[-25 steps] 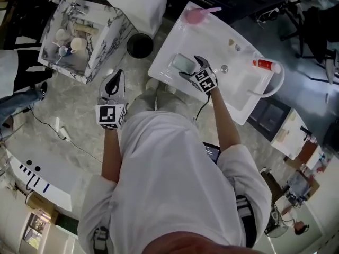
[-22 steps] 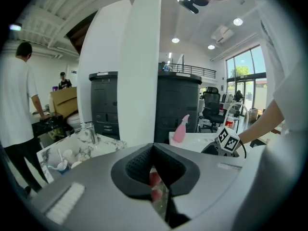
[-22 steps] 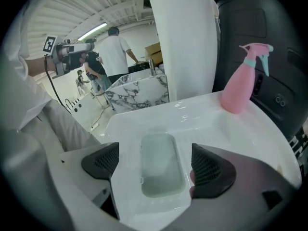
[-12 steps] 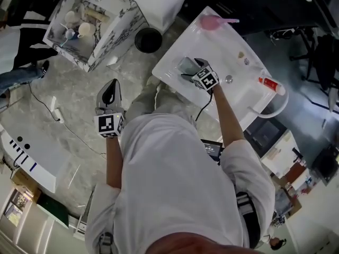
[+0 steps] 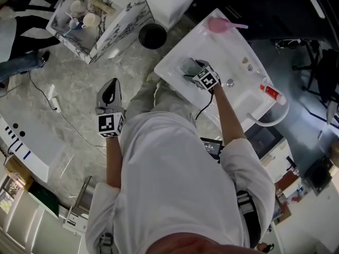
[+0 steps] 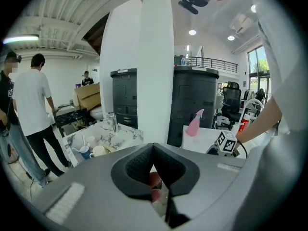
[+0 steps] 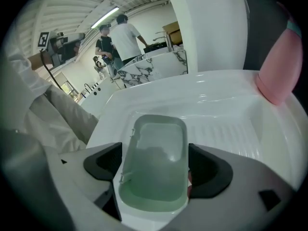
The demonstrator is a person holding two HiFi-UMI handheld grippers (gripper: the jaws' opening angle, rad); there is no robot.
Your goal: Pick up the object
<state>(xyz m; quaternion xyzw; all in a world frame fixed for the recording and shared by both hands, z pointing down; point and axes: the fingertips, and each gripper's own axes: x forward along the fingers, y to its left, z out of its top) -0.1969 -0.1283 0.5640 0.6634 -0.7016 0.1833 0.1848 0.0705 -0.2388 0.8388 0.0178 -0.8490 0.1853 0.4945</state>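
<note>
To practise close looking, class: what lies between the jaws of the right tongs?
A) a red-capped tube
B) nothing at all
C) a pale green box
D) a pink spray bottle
C: the right gripper view shows the pale green box lying in the white basin, with one jaw of the right tongs on each side of it. Those jaws have just been closing around it.

No legible text, label or number anywhere.
</note>
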